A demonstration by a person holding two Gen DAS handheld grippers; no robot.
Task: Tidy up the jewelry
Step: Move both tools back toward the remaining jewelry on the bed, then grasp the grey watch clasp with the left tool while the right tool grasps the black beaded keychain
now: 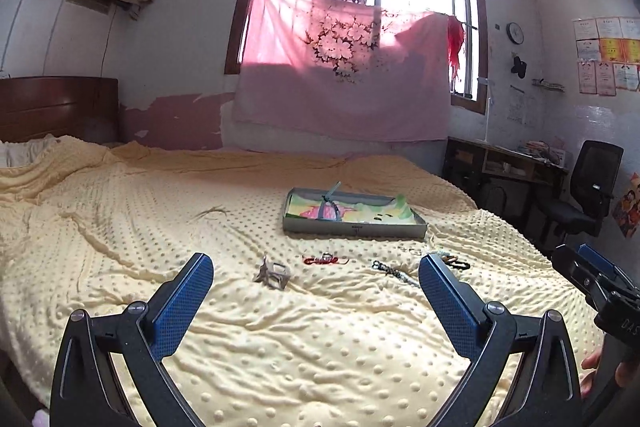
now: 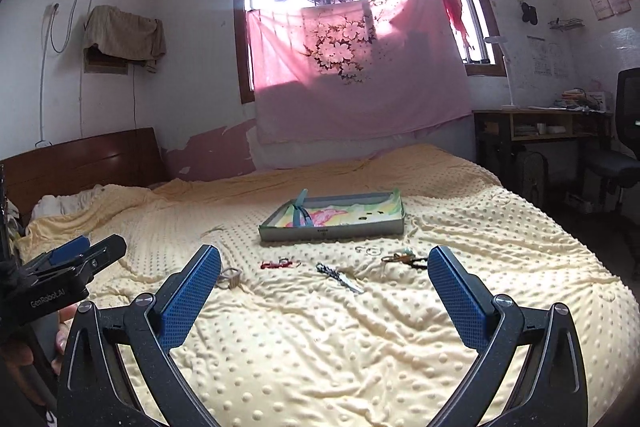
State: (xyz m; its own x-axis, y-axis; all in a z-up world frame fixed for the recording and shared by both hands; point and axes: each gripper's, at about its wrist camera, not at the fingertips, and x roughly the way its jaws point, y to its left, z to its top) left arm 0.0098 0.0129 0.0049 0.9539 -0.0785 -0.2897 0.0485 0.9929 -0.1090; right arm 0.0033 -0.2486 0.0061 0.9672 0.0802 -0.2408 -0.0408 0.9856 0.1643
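Several jewelry pieces lie in a row on the yellow dotted blanket (image 1: 320, 339): a silver bracelet (image 1: 273, 273) (image 2: 229, 278), a red string bracelet (image 1: 325, 259) (image 2: 279, 263), a silver chain (image 1: 394, 273) (image 2: 340, 277), thin silver rings (image 2: 370, 249) and a dark beaded piece (image 1: 456, 261) (image 2: 404, 259). Behind them sits a shallow grey box (image 1: 354, 226) (image 2: 332, 233) with a colourful lining and a blue ribbon. My left gripper (image 1: 316, 273) is open, short of the jewelry, holding nothing. My right gripper (image 2: 324, 265) is open too and also holds nothing.
The bed fills the view, with a wooden headboard (image 1: 56, 107) at the left. A desk (image 2: 540, 125) and black office chair (image 1: 580, 187) stand at the right. A pink cloth (image 1: 340, 87) hangs under the window. A hand (image 1: 600, 367) holds the right gripper.
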